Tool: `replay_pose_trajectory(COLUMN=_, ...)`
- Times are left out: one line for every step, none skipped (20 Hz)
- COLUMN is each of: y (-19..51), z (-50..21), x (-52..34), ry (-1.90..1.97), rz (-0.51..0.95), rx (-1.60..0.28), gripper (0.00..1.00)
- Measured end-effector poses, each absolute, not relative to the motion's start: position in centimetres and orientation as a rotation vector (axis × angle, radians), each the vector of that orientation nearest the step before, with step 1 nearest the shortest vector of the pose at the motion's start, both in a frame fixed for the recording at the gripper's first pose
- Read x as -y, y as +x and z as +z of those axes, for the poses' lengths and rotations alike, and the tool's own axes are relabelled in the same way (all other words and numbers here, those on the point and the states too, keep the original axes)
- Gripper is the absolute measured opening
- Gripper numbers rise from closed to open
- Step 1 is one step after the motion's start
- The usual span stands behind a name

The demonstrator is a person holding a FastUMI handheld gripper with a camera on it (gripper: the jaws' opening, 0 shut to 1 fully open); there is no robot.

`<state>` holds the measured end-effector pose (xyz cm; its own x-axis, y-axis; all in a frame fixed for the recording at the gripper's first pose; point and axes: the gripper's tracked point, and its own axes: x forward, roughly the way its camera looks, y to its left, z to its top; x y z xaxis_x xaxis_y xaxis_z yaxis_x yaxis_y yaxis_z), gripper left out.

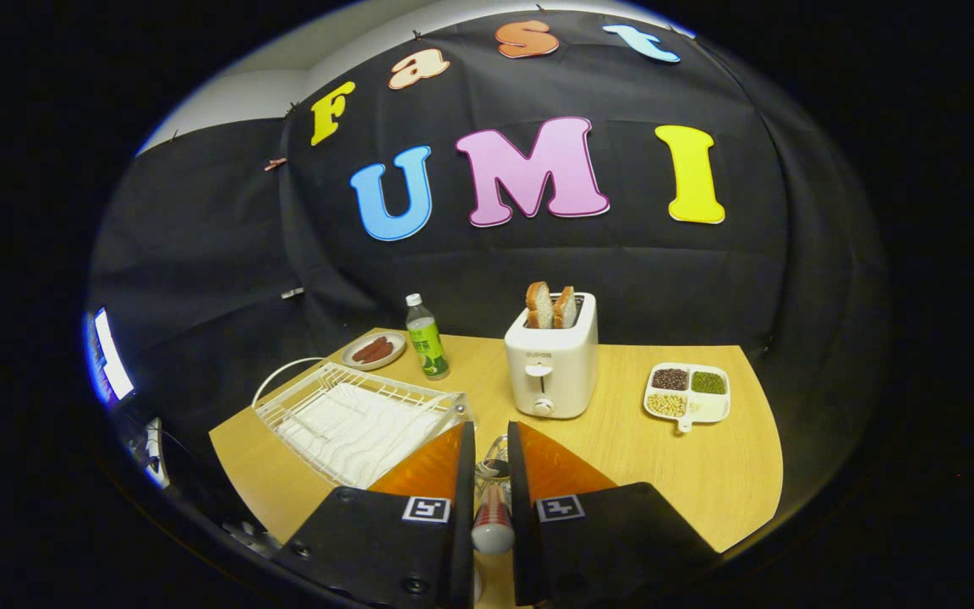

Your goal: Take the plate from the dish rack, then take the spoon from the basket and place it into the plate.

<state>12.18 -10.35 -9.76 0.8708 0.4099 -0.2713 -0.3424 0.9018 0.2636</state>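
Gripper view, lower centre of the frame: the gripper [491, 474] has its two fingers drawn close with a spoon [493, 499] held between them, bowl end pointing away toward the toaster, striped handle running back toward the camera. Both fingers appear pressed on the handle, so I read the claw as closed on the spoon. Left of the fingers, lower left of the frame, sits the white wire dish rack [352, 419], with no plate standing in it. Centre: a white toaster [551, 364] with two bread slices up. Behind the rack, a green bottle [426, 338] and a small dish [374, 350] of something reddish. Right of centre, a divided tray [687, 393] of beans. All on a wooden table [622, 474]. I cannot make out the plate or the basket. Judged step: spoon in hand, being carried. Next move calls for locating the plate, bringing the spoon over it, lowering, and releasing.
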Motion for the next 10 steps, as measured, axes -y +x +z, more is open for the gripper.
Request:
replay_pose_trajectory(y=11.1, z=-9.6, x=9.7, ry=0.204, rz=0.42, rx=-0.331, gripper=0.22)
replay_pose_trajectory(y=10.2, z=-9.5, x=9.0, ry=0.187, rz=0.444, rx=-0.33, gripper=0.22)
replay_pose_trajectory(y=9.1, z=-9.5, x=8.2, ry=0.171, rz=0.47, rx=-0.33, gripper=0.22)
replay_pose_trajectory(y=8.2, z=-9.9, x=7.2, ry=0.165, rz=0.499, rx=-0.34, gripper=0.22)
replay_pose_trajectory(y=7.2, z=-10.6, x=6.1, ry=0.165, rz=0.527, rx=-0.357, gripper=0.22)
replay_pose_trajectory(y=6.3, z=-11.5, x=5.2, ry=0.171, rz=0.55, rx=-0.38, gripper=0.22)
replay_pose_trajectory(y=5.4, z=-12.2, x=4.1, ry=0.172, rz=0.576, rx=-0.402, gripper=0.22)
replay_pose_trajectory(y=4.7, z=-13.0, x=3.1, ry=0.167, rz=0.602, rx=-0.425, gripper=0.22)
replay_pose_trajectory(y=4.2, z=-14.0, x=2.1, ry=0.155, rz=0.631, rx=-0.448, gripper=0.22)
replay_pose_trajectory(y=3.7, z=-14.8, x=1.1, ry=0.141, rz=0.662, rx=-0.466, gripper=0.22)
